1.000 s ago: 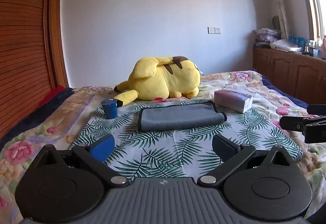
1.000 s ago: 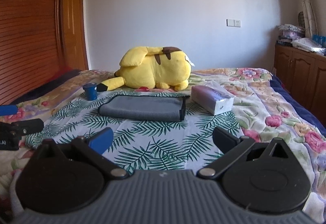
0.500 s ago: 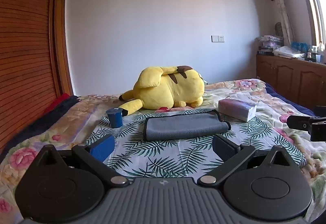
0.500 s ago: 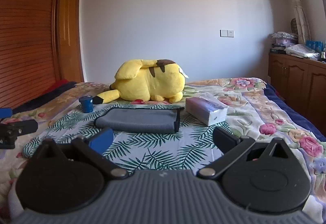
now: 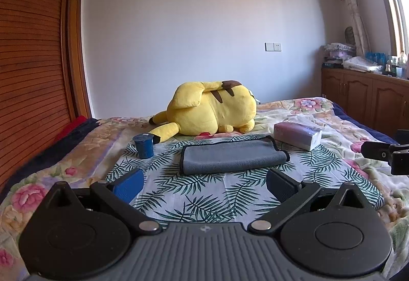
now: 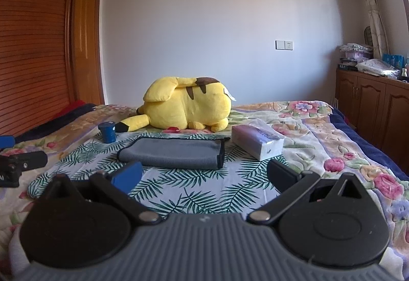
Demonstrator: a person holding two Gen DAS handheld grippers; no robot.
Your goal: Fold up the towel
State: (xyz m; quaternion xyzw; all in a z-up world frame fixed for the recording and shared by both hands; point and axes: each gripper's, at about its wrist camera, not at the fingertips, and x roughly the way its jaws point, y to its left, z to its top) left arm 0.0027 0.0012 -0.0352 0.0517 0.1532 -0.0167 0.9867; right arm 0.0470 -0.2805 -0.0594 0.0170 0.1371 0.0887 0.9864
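A grey towel (image 5: 232,157) with dark trim lies folded on the palm-leaf cloth on the bed; it also shows in the right wrist view (image 6: 173,153). My left gripper (image 5: 204,182) is open and empty, held short of the towel's near edge. My right gripper (image 6: 204,177) is open and empty, also short of the towel. Each gripper shows at the edge of the other's view, the right one (image 5: 383,153) and the left one (image 6: 20,166).
A yellow plush toy (image 5: 212,107) lies behind the towel. A blue cup (image 5: 144,145) stands to its left and a tissue pack (image 5: 297,135) to its right. A wooden wardrobe (image 5: 30,71) is at left, wooden cabinets (image 5: 370,102) at right.
Both cameras have tilted upward and drawn back a little, so the towel sits lower in view. The towel has not moved. Both grippers stay open.
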